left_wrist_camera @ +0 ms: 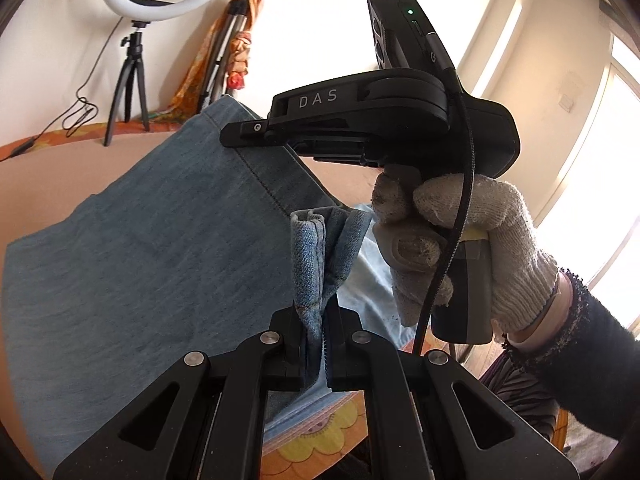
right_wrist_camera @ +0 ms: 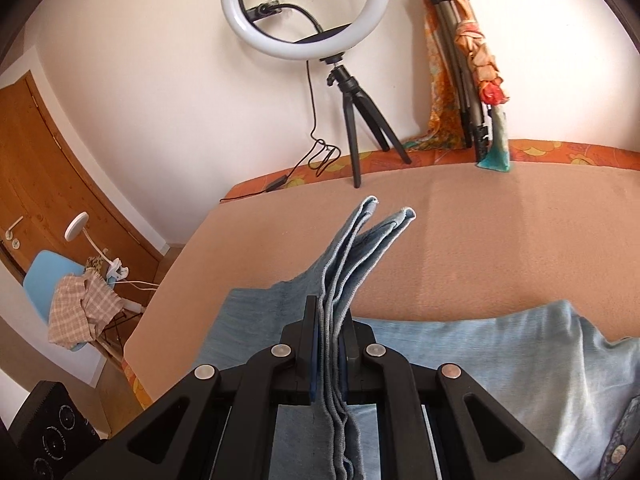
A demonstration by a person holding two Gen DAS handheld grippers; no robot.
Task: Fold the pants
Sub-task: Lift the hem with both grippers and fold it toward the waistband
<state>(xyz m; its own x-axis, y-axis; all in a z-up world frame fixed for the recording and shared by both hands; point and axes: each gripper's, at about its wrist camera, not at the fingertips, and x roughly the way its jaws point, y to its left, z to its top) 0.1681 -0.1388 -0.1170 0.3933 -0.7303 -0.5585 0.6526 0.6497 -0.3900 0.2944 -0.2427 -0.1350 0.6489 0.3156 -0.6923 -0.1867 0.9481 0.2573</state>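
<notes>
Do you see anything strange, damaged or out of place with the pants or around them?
Nothing stands out. Both grippers are shut on bunched edges of the jeans, which lie on the tan cover. No tear or stain shows.

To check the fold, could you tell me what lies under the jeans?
The jeans lie on a peach blanket, bare beyond them. Both jaws pinch denim edges; whatever lies beneath the spread cloth is covered.
</notes>
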